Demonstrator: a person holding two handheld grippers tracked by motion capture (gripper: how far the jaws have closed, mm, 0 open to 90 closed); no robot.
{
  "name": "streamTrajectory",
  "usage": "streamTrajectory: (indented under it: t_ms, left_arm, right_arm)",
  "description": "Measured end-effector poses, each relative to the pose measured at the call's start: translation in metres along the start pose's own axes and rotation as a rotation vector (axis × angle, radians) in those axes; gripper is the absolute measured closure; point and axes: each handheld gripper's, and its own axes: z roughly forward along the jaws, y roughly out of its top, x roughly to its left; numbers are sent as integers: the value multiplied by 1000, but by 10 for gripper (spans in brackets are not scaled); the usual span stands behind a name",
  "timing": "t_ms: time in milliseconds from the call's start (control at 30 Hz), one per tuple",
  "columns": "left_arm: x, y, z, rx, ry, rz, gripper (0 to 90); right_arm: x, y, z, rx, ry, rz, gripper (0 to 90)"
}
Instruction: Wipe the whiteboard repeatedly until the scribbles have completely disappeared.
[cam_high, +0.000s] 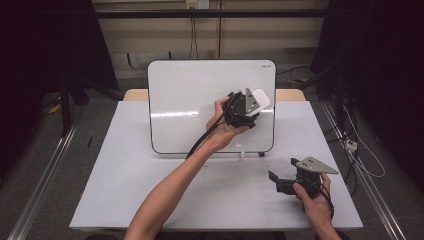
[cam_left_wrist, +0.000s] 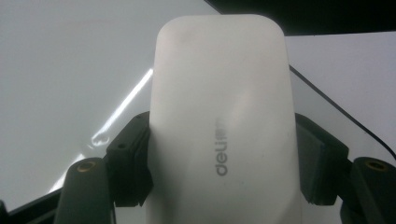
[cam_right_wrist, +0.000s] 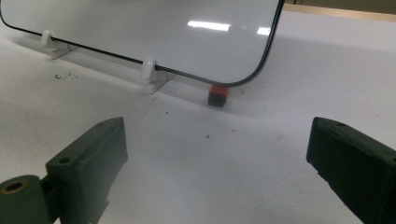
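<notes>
Clamping a white eraser (cam_left_wrist: 223, 126) between its jaws, the left gripper (cam_high: 250, 111) holds it over the right part of the whiteboard (cam_high: 190, 100), which stands propped on the table (cam_high: 125, 190); whether the eraser touches the board surface cannot be told. The right gripper (cam_high: 281, 181) rests low over the table's near right, well apart from the board, its jaws spread wide with nothing between them. A small red and black block (cam_right_wrist: 218, 95) lies just beneath the board's lower corner.
</notes>
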Motion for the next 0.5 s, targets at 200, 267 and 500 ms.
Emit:
streamTrajectory:
  t_ms: [200,267,500]
  left_arm:
    - [3,-9,-18,-32,-12,-35,311]
    - [6,-13,-23,-32,-13,-55,311]
    - [14,-27,-45,-51,17,-122,311]
  right_arm:
    - [0,1,3,5,-4,4,54]
    - [0,1,4,6,-2,1,54]
    - [0,0,3,2,1,-4,55]
